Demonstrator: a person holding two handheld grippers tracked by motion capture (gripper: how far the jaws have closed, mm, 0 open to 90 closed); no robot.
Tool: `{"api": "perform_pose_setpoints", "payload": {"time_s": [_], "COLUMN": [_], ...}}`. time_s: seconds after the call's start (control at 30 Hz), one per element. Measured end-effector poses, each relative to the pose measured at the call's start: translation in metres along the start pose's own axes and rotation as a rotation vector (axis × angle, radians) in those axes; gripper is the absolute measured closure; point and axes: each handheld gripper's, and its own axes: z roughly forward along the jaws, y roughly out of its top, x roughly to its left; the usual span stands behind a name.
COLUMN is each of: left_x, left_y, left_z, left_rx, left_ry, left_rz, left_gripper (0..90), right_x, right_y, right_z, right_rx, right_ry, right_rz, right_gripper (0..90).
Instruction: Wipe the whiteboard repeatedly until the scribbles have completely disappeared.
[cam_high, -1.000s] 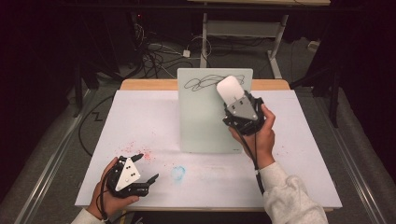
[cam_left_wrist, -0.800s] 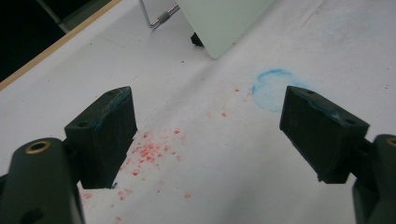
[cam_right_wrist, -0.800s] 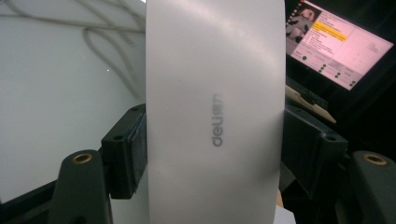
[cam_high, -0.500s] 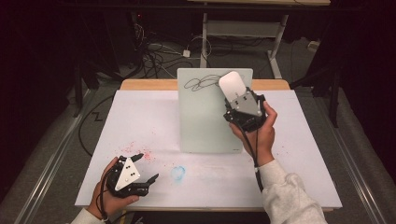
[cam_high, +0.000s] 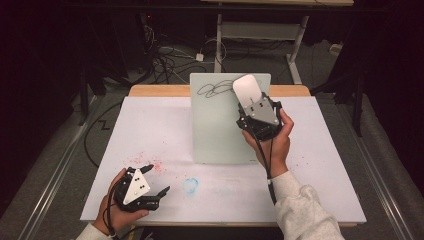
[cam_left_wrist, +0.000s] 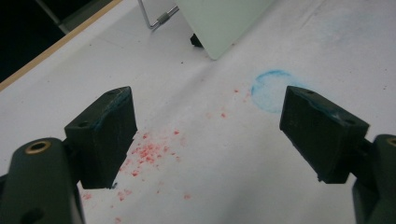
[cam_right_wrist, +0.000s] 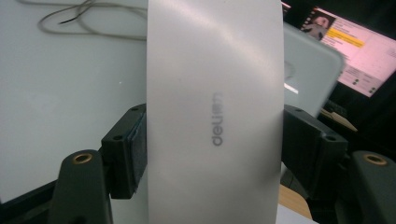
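Observation:
A pale green drawing board stands tilted at the back middle of the table, with a black scribble near its top edge. My right gripper is shut on a white eraser block, which is held at the board's upper right, just right of the scribble. In the right gripper view the eraser runs up between the jaws, and the board with the scribble lies behind it. My left gripper rests open near the front left, holding nothing.
White paper covers the table. Red specks lie under the left jaws and a blue smudge sits beyond them. The board's wire stand shows behind it. Cables lie on the floor beyond the table. A lit screen glows at the far right.
The right gripper has carried the eraser slightly up the board and to the right. The left gripper has stayed still.

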Motion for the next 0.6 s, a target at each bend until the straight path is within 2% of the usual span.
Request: {"api": "perform_pose_setpoints", "payload": {"time_s": [0.03,0.07,0.1,0.13,0.17,0.23,0.27,0.33,0.37,0.43,0.6], "left_x": [0.000,0.000,0.000,0.000,0.000,0.000,0.000,0.000,0.000,0.000,0.000], "left_y": [0.000,0.000,0.000,0.000,0.000,0.000,0.000,0.000,0.000,0.000,0.000], "left_z": [0.000,0.000,0.000,0.000,0.000,0.000,0.000,-0.001,-0.001,0.000,-0.001], "left_rx": [0.000,0.000,0.001,0.002,0.002,0.001,-0.001,-0.004,-0.004,-0.004,-0.007], "left_ry": [0.000,0.000,-0.001,-0.001,-0.002,-0.003,-0.002,-0.001,-0.002,-0.003,-0.005], "left_rz": [0.000,0.000,0.001,0.001,0.000,0.002,0.002,0.000,-0.002,-0.001,0.003], "left_gripper": [17.8,17.8,17.8,17.8,17.8,17.8,17.8,17.8,17.8,17.8,17.8], "right_x": [-0.006,-0.006,-0.007,-0.007,-0.003,0.001,0.008,0.013,0.023,0.028,0.053], "right_y": [-0.001,-0.001,-0.003,-0.003,-0.003,-0.002,0.000,0.001,0.005,0.006,0.015], "right_z": [0.000,0.000,0.000,0.000,0.001,0.001,0.002,0.003,0.004,0.004,0.007], "right_rx": [-0.001,-0.001,-0.003,-0.003,-0.001,0.000,-0.004,-0.006,-0.008,-0.011,-0.014], "right_ry": [-0.039,-0.039,-0.068,-0.068,-0.092,-0.102,-0.103,-0.093,-0.070,-0.056,-0.031], "right_rz": [0.039,0.039,0.087,0.087,0.111,0.124,0.145,0.149,0.144,0.144,0.104], "right_gripper": [31.2,31.2,31.2,31.2,31.2,31.2,31.3,31.3,31.3,31.3,31.3]}}
